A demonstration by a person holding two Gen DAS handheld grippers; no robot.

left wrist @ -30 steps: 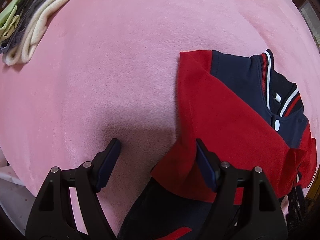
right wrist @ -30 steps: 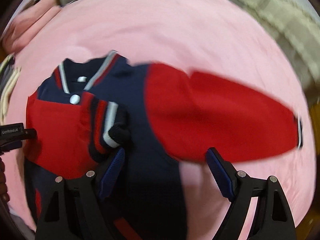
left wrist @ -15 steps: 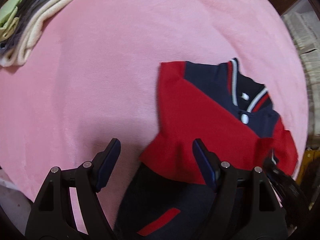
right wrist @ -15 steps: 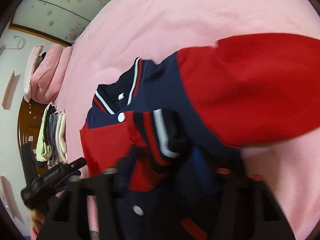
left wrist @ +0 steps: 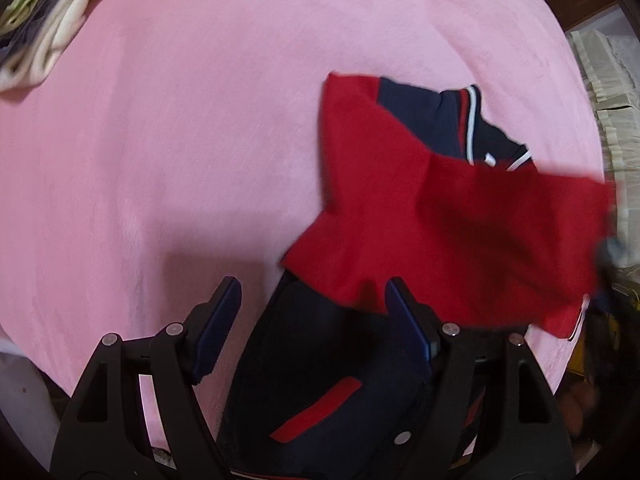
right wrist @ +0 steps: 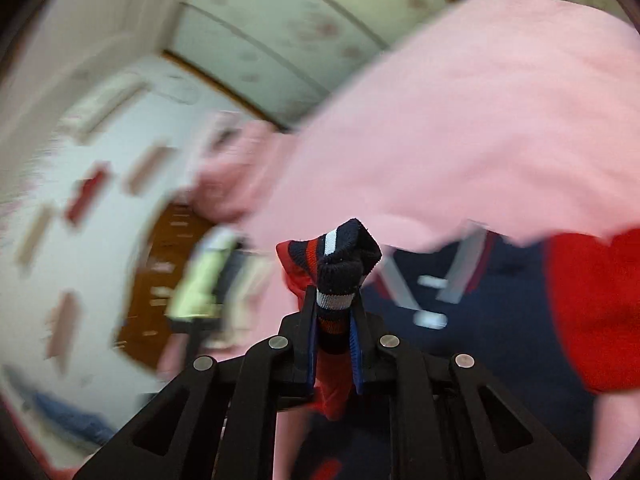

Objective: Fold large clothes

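- Underneath everything, the pink blanket (left wrist: 200, 140) covers the bed, and a stack of folded clothes (left wrist: 44, 36) sits at its far left corner.
- On it lies the navy-and-red jacket (left wrist: 340, 360), collar away from the left gripper, one red sleeve (left wrist: 380, 184) folded across the chest.
- Its other red sleeve (left wrist: 512, 232) hangs lifted and blurred over the body; the cloth looks soft and thick, likely to sag and drape rather than hold a crease.
- Left gripper (left wrist: 312, 320) hovers over the hem, jaws spread wide, holding nothing.
- Right gripper (right wrist: 334, 320) has its jaws clamped on the striped knit cuff (right wrist: 340, 256), a firm ribbed edge that seems the best hold.
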